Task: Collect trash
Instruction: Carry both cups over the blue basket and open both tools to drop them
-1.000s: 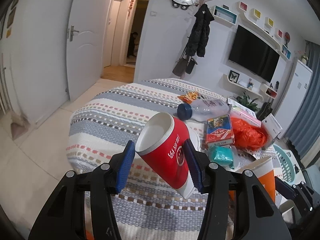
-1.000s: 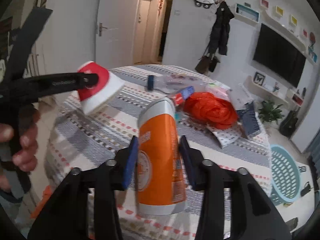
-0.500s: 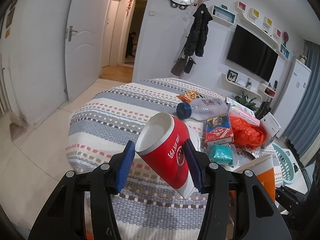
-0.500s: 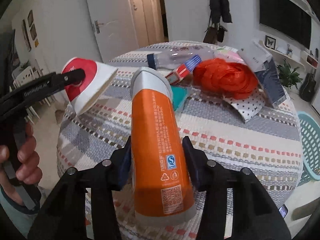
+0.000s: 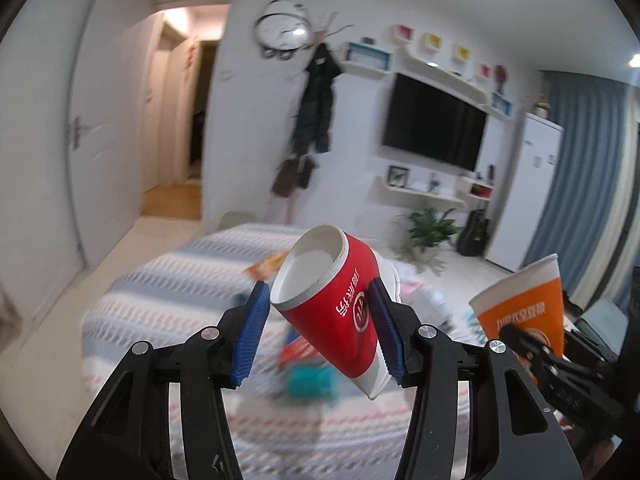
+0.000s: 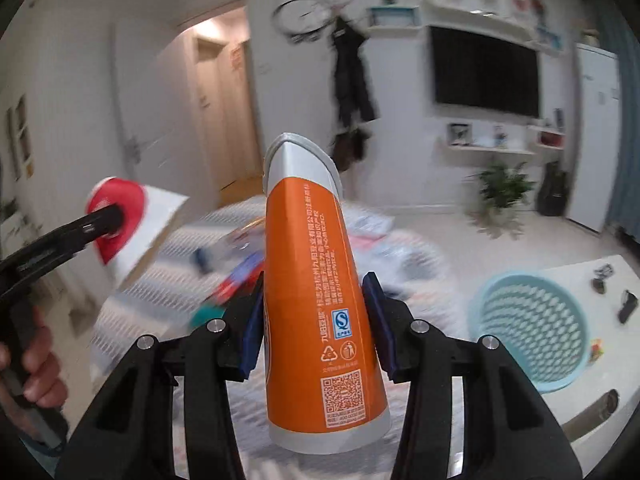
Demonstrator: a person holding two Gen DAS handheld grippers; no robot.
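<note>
My left gripper (image 5: 318, 330) is shut on a red and white paper cup (image 5: 336, 304), tilted with its open mouth up and to the left, held above the table. My right gripper (image 6: 316, 324) is shut on an orange and white paper cup (image 6: 316, 296), squeezed flat at its top. The orange cup also shows at the right of the left wrist view (image 5: 524, 304). The red cup shows at the left of the right wrist view (image 6: 120, 216). A light blue perforated basket (image 6: 532, 324) stands on a low white surface to the right.
The table with the striped cloth (image 5: 168, 280) carries blurred trash: a teal item (image 5: 308, 380), a red packet (image 5: 296, 348), an orange wrapper (image 5: 268, 266). Small dark objects (image 6: 624, 304) lie beyond the basket. A potted plant (image 6: 500, 188) stands by the far wall.
Both grippers have lifted and swung to the right with their cups. The table has dropped lower in view, and the blue basket has come into the right wrist view.
</note>
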